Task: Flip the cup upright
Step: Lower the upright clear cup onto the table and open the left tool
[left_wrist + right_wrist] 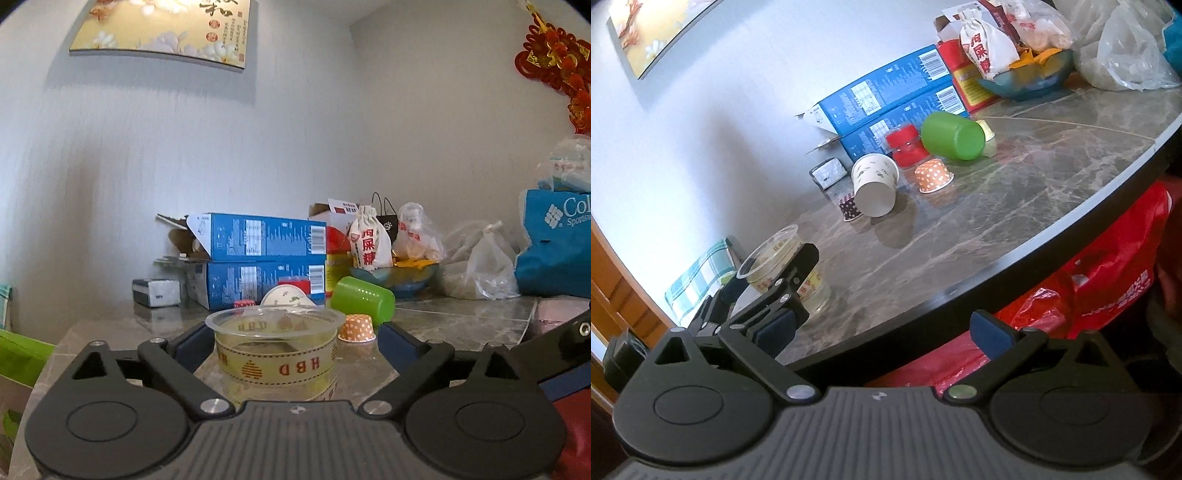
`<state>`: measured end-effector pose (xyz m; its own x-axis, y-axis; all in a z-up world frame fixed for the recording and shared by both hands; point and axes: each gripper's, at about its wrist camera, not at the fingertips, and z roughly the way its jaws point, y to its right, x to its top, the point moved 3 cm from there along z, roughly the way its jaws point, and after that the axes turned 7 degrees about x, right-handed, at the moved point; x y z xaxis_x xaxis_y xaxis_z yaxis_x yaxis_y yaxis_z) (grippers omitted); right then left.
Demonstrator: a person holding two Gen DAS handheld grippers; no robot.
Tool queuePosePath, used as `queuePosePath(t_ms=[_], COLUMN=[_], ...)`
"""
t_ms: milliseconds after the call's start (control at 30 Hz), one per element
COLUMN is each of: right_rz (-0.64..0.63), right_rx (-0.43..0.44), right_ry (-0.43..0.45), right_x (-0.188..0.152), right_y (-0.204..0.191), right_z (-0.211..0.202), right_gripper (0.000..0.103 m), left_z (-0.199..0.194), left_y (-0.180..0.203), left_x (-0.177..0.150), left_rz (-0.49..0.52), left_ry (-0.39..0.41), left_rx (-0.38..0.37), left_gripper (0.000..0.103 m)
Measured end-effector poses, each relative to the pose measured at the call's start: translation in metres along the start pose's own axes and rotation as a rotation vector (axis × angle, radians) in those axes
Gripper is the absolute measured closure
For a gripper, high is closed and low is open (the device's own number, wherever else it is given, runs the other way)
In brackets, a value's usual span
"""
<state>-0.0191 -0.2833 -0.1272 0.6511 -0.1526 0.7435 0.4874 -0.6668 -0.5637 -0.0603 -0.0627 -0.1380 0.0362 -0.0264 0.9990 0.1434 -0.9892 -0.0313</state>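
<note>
The clear cup (275,347) stands upright on the desk (461,328), rim up, at the near left edge. It sits between the fingers of the left claw (291,341), which are spread apart; the left pad is at the cup wall, contact not determinable, and the right pad stands clear of it. In the right wrist view the same cup (783,266) is flanked by the left claw. The right claw (882,332) is spread wide, holding nothing, off the near desk edge above a red bag (1108,299). A green cup (951,136) lies on its side farther back.
</note>
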Motion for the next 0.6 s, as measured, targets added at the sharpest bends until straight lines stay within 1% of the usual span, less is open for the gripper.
queuePosePath(t_ms=[100,200,300,367,433,533,600], right_rz=[-0.010,-0.017,-0.024,-0.032,-0.070,-0.158,-0.241], right_rx=[-0.001,-0.001,-0.004,-0.005,-0.004,-0.021,-0.031], right_ry=[0.001,0.002,-0.004,-0.006,0.010,0.055,0.062], right_x=[-0.001,-0.002,-0.004,-0.005,-0.004,0.002,0.010], right_y=[-0.003,-0.005,-0.007,-0.010,-0.018,-0.039,-0.058], right_z=[-0.001,-0.002,-0.001,-0.001,-0.004,-0.011,-0.014], right_gripper=[0.001,0.001,0.001,0.001,0.001,0.001,0.001], left_z=[-0.001,-0.003,-0.006,-0.016,-0.028,-0.039,-0.046], left_y=[-0.005,-0.013,-0.022,-0.030,-0.041,-0.060,-0.070], left_x=[0.001,0.000,-0.001,0.000,0.008,0.033,0.057], left_rz=[0.009,0.018,0.010,-0.001,-0.027,-0.056,-0.034], left_ry=[-0.022,-0.027,-0.062,-0.084,-0.101,-0.192,-0.246], left_rx=[-0.014,0.000,-0.030,-0.043,-0.059,-0.067,-0.065], left_gripper=[0.003,0.001,0.000,0.000,0.000,0.000,0.000])
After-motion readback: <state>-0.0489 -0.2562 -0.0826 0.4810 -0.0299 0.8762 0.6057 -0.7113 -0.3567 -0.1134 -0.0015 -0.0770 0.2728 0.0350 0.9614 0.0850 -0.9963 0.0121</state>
